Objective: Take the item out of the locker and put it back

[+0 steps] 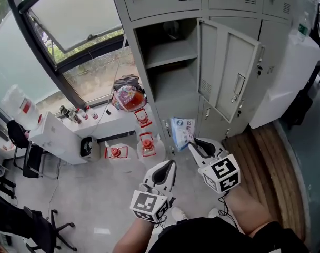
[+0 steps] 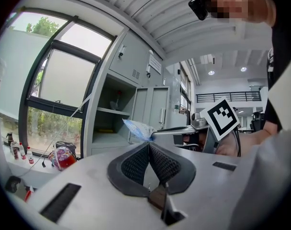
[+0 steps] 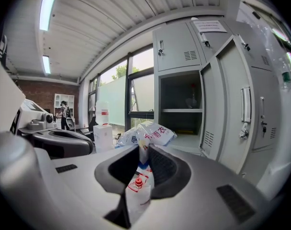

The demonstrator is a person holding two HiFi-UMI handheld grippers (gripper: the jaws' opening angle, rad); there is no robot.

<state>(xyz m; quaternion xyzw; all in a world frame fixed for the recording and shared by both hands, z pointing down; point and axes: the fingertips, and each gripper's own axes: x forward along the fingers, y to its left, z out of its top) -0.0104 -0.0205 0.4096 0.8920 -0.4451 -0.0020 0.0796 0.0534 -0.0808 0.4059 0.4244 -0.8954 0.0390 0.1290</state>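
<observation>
Right gripper (image 3: 143, 152) clamped on one edge of the plastic pouch (image 3: 148, 134), carrying it in the air before the open locker (image 1: 170, 54), apparently ready for return to a shelf; left gripper (image 2: 149, 146), jaws together and empty, hangs alongside.

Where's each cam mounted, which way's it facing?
Head view: on the head, steeply down at the open locker; shows left gripper, right gripper, forearms.
Left gripper view: on left gripper, along shut fingers toward locker; right gripper beside.
Right gripper view: on right gripper, along fingers clamping the bag; left gripper beside.
All three share locker and bag.
</observation>
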